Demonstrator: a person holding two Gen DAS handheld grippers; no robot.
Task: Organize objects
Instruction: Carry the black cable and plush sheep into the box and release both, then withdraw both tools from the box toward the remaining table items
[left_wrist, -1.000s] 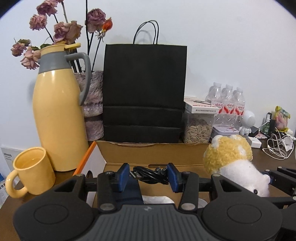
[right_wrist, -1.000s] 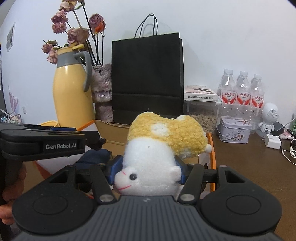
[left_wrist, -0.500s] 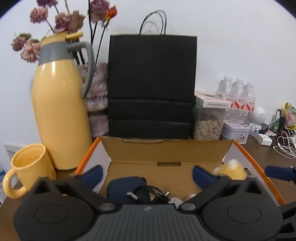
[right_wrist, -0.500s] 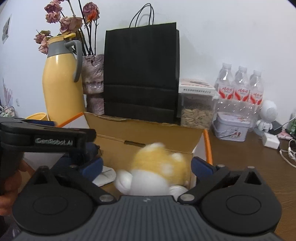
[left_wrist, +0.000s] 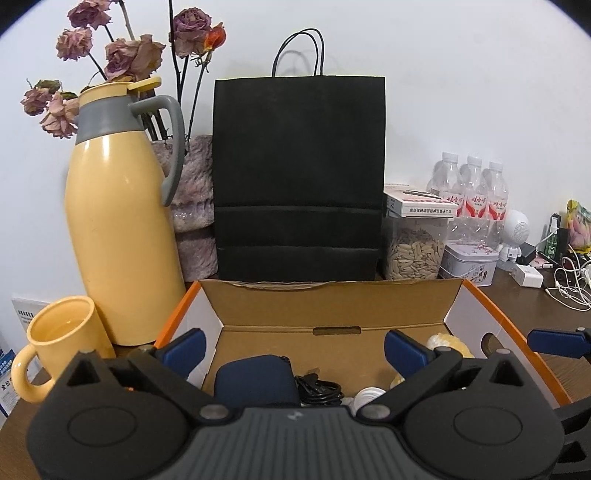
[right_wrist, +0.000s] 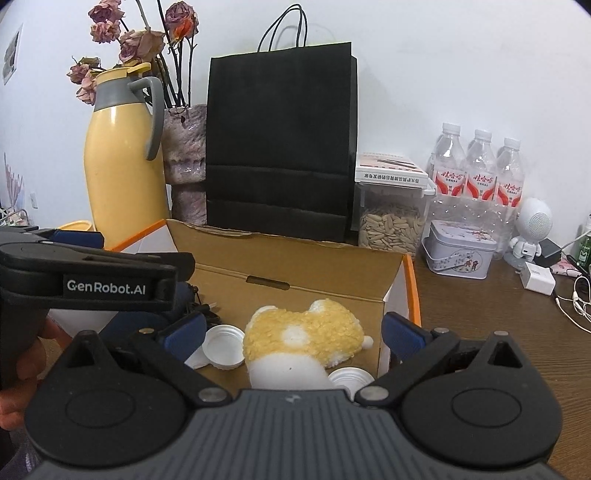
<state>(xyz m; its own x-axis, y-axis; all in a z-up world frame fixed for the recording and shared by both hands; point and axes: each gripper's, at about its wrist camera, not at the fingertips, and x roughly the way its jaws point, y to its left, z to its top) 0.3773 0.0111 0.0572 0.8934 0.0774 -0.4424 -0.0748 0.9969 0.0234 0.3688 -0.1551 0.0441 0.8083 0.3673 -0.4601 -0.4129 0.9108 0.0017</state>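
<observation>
- Leftmost, a yellow mug (left_wrist: 61, 341) stands on the brown surface (right_wrist: 498, 332), just beside a tall yellow thermos jug (left_wrist: 118, 240) with a grey collar and handle.
- Behind the jug, dried roses (left_wrist: 125, 55) rise from a fuzzy pinkish vase (left_wrist: 192, 206).
- Next, a black paper bag (left_wrist: 299, 173) stands upright against the wall, right behind the open cardboard box (left_wrist: 332, 306) with orange edges.
- Inside the box, toward its left end, lie a dark blue pouch (left_wrist: 255, 380) and a coiled black cable (left_wrist: 317, 387) touching it.
- White caps (right_wrist: 223, 347) lie on the box floor near the middle, just beside the plush toy.
- The yellow-and-white plush toy (right_wrist: 306, 336) lies in the right part of the box, free of any jaws.
- The left gripper (left_wrist: 291, 350) hovers over the box's left half; its jaws are spread wide with nothing clamped between them.
- The right gripper (right_wrist: 291, 332) hovers over the right half; its jaws are likewise spread wide, the plush lying below and between them without touching the pads.
- A hand (right_wrist: 22, 369) holds the left gripper's handle at the right wrist view's left edge.
- Right of the box stand a clear jar of seeds (right_wrist: 391, 229) with a small carton on top, three water bottles (right_wrist: 476, 170), a decorated tin (right_wrist: 460, 249), a white robot figure (right_wrist: 532, 232), and a white charger (right_wrist: 537, 278) with cables.
</observation>
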